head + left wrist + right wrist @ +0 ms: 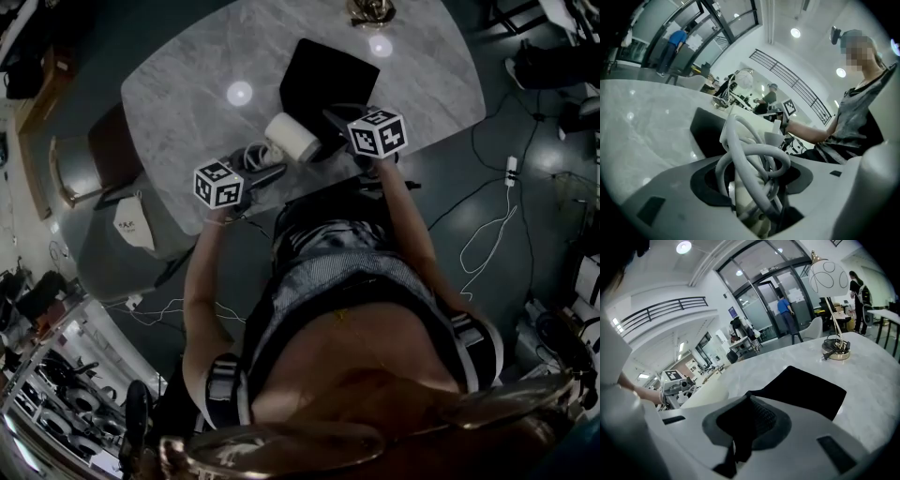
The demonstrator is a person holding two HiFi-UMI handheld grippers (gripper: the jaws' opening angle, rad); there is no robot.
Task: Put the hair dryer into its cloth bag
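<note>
The white hair dryer [292, 137] hangs just above the marble table [187, 75], next to the black cloth bag [326, 77]. My left gripper [270, 172] is shut on the dryer's handle end [743, 199], and loops of its white cord [757, 152] are bunched between the jaws. The bag [707, 132] lies just beyond it. My right gripper [332, 118] is shut on the near edge of the bag [804, 392], with black cloth pinched between its jaws [745, 423]. The bag's mouth is hidden.
A table lamp [828, 280] with a round base [370, 11] stands at the table's far edge. A chair [111, 150] is at the table's left, with a white bag [136, 225] on the floor. Cables [487, 225] trail on the floor to the right.
</note>
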